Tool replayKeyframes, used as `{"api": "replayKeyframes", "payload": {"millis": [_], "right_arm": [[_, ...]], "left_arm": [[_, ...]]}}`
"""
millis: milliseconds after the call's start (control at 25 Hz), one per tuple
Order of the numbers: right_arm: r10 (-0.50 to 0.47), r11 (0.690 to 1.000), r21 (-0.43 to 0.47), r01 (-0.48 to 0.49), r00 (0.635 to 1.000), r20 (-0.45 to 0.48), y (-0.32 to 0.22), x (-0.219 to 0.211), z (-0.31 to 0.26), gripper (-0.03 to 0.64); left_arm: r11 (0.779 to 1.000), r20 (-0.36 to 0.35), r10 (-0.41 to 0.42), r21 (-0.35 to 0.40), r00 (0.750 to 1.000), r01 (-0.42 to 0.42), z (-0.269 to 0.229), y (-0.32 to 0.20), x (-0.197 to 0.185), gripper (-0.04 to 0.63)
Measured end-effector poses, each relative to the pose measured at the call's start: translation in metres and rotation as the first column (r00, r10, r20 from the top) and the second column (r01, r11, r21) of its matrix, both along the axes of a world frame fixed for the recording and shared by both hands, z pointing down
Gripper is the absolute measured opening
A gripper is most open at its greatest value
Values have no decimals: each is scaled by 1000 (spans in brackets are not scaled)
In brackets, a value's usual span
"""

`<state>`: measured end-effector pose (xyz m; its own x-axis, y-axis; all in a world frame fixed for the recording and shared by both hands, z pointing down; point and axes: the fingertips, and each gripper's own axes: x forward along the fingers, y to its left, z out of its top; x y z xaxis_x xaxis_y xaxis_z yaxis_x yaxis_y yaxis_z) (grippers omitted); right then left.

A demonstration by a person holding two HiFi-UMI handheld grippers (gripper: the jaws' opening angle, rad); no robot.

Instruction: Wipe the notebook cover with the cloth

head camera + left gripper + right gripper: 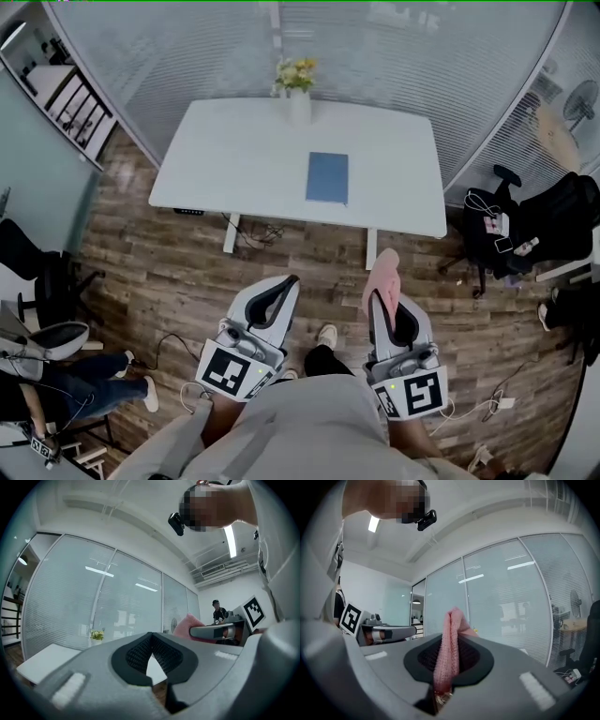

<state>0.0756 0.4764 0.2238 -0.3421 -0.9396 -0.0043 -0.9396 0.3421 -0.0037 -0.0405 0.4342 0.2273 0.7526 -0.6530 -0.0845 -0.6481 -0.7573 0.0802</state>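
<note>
A blue notebook (327, 177) lies flat on the white table (234, 159), right of the middle. A pink cloth (382, 280) is pinched upright in my right gripper (379, 298), which is held over the floor well short of the table. In the right gripper view the cloth (449, 648) stands between the shut jaws. My left gripper (284, 287) hangs beside it, jaws shut with nothing in them; in the left gripper view its tips (151, 637) meet, with the pink cloth (187, 623) seen off to the right.
A vase of flowers (296, 86) stands at the table's far edge. Glass walls close in the back. Black chairs with bags (534, 230) sit at the right, a seated person (66, 380) at the left. Cables lie on the wood floor.
</note>
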Motion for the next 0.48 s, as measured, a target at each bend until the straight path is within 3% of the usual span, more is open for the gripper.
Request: {"api": "replayKeyframes", "payload": {"millis": [240, 480], "right_arm": [[-9, 1000, -14, 9, 1000, 12, -52, 59, 5, 29], [-19, 1000, -22, 19, 1000, 8, -70, 75, 12, 29]], "left_arm": [[1000, 17, -14, -8, 1000, 14, 3, -53, 57, -3], [999, 20, -31, -14, 999, 31, 10, -67, 70, -3]]}}
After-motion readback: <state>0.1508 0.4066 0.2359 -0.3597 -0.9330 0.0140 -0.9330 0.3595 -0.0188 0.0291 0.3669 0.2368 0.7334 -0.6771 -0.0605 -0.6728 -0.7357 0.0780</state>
